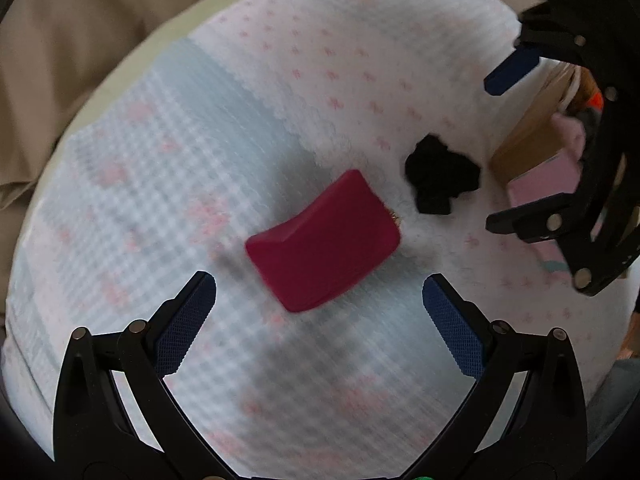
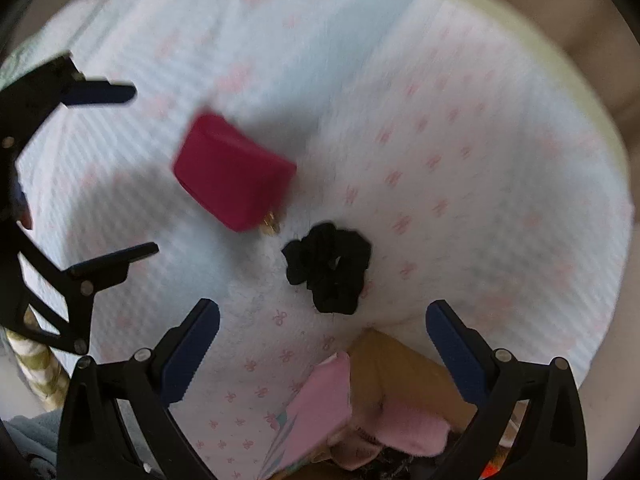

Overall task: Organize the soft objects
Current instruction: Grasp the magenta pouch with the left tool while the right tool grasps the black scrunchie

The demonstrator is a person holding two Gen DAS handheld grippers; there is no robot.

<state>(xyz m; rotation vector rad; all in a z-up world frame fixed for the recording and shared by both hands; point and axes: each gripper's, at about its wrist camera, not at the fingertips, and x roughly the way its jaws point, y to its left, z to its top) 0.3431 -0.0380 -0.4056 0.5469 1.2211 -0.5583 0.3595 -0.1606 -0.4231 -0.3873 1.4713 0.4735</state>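
Observation:
A dark red soft pouch with a small gold zip pull lies on a white and pale blue bedcover. A black scrunchie lies just right of it. My left gripper is open, just short of the pouch, holding nothing. My right gripper is open and empty, just short of the scrunchie; the pouch lies beyond, to the left. Each gripper shows in the other's view: the right one and the left one.
A brown cardboard box with pink soft items stands at the bedcover's edge, under my right gripper. It also shows at the right of the left wrist view. Beige fabric lies beyond the bedcover.

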